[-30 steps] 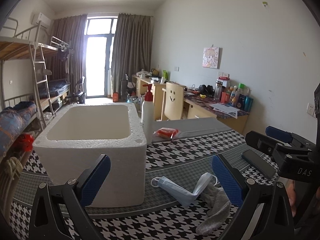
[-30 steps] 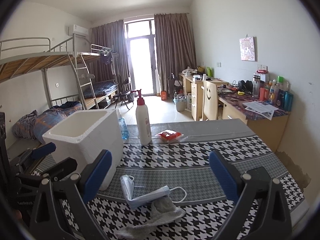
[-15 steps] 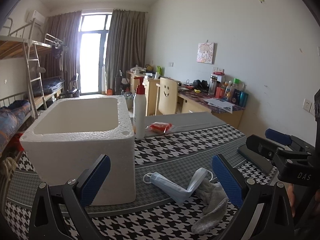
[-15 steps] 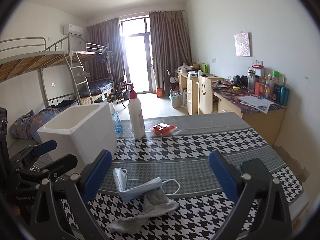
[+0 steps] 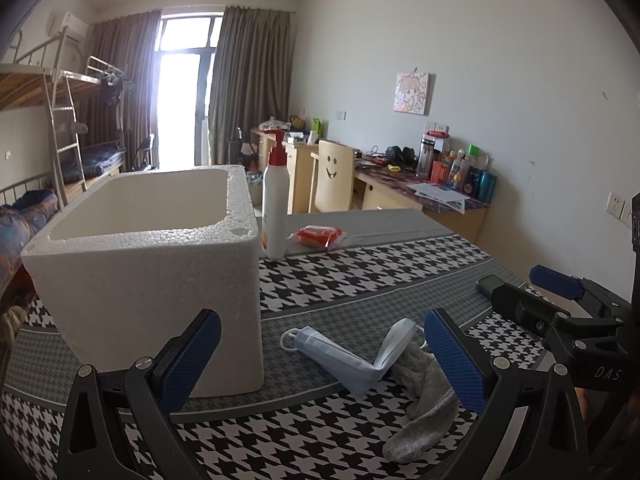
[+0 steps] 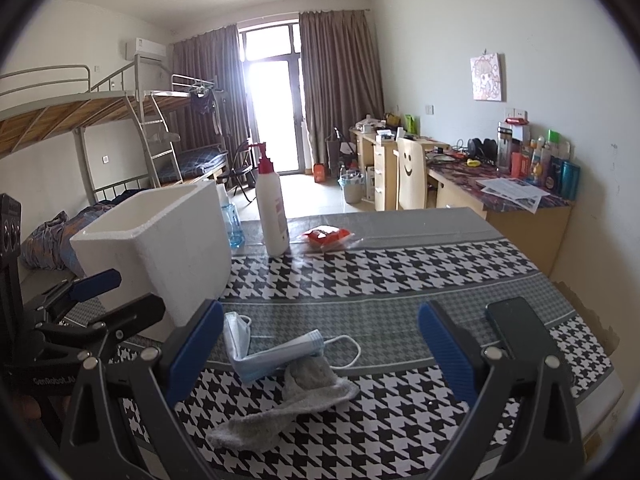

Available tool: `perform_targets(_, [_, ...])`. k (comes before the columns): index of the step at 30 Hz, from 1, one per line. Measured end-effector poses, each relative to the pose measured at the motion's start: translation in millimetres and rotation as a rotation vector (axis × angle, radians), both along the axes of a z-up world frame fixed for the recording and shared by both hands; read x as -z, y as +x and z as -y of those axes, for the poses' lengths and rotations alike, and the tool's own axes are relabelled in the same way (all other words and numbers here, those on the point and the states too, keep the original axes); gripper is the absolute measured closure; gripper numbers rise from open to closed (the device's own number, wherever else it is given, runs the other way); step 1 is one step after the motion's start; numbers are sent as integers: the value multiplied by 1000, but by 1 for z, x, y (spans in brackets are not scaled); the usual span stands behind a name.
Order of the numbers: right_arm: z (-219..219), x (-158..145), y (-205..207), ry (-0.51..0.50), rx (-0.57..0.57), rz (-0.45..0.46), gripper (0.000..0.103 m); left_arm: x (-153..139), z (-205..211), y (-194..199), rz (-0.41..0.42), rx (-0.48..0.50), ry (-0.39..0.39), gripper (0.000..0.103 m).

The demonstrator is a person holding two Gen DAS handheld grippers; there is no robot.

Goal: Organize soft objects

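The surface with its black-and-white checked cloth carries everything. The biggest thing on it is the white foam box, open on top and empty as far as I can see. Since a second ago both cameras have come in closer and lower, so the box and the soft things look bigger now. Behind the box stands a tall white pump bottle with a red top, and beside it lies a small red packet. A dark phone lies flat on the right side. The soft things have not moved. The blue face mask is folded and lies near the front of the box, and its end rests on the grey sock. The left claw is wide open and holds nothing. The right claw is wide open too, with the mask and sock between its two blue pads. I think a pick-up comes next, then a drop into the box.
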State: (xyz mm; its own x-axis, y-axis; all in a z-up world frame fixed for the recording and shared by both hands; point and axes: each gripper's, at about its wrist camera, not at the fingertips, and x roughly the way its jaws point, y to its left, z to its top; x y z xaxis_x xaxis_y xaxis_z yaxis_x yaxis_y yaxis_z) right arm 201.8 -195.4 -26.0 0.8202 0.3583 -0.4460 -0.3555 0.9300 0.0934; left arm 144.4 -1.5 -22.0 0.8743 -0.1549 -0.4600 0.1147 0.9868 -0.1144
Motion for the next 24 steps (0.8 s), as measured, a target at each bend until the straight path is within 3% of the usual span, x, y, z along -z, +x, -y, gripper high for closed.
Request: perform_targets(24, [8,35,-1,-11,8,-98,4,28,12,13,-84,37,16,1])
